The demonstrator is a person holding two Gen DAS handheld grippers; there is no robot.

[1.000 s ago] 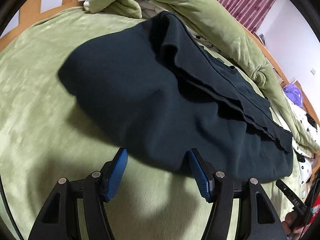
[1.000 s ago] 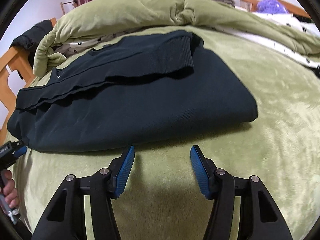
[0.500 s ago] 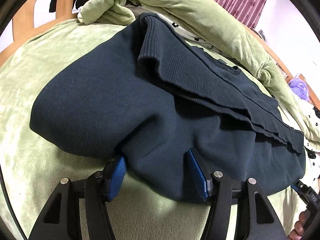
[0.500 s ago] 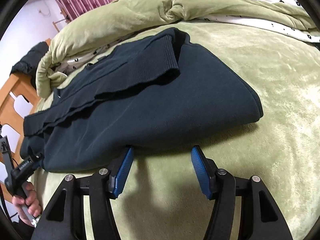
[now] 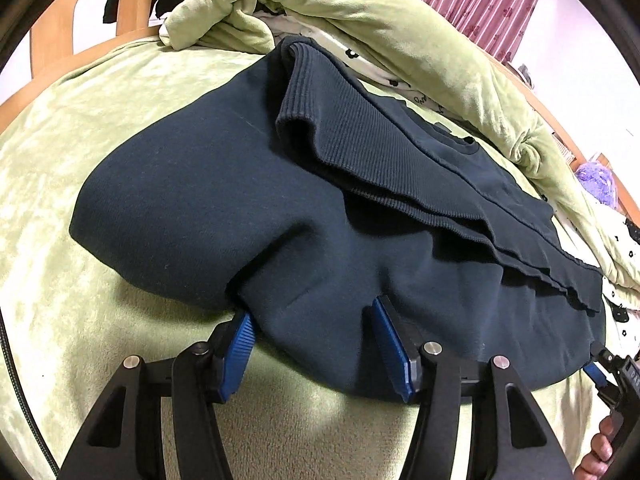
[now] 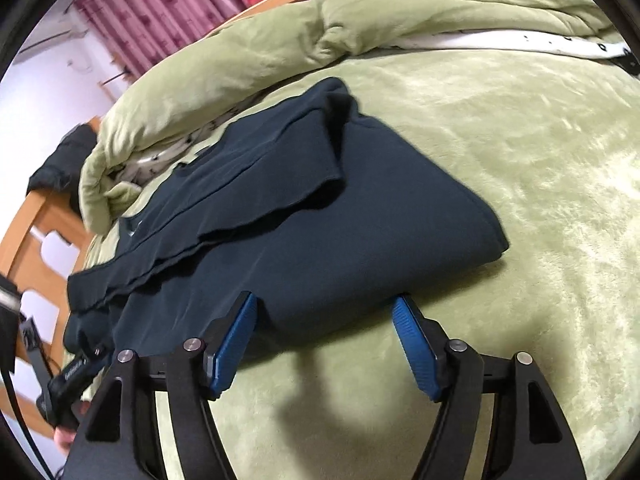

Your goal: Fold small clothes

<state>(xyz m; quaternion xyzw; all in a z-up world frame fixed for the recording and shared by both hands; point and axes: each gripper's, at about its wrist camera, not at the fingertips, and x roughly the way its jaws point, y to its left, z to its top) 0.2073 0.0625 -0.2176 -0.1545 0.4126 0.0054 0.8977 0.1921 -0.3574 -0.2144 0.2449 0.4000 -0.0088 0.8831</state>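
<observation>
A dark navy sweater (image 5: 224,200) lies partly folded on a green bedspread, its ribbed hem and sleeve layered on top. It also shows in the right wrist view (image 6: 320,224). My left gripper (image 5: 312,332) is open, its blue pads either side of the sweater's near folded edge, which bulges between them. My right gripper (image 6: 324,320) is open, its pads straddling the near edge at the sweater's other end. Each gripper appears at the edge of the other's view: the right (image 5: 612,372), the left (image 6: 72,376).
A rolled green quilt (image 5: 360,20) with a white spotted lining lies just behind the sweater. A wooden bed frame (image 6: 36,232) stands at the end. Pink curtains (image 6: 168,4) hang beyond. Bare green bedspread (image 6: 540,160) spreads around the sweater.
Both grippers have moved forward to the sweater's near edge. The left now has the fabric between its open pads; the right's pads now reach the edge.
</observation>
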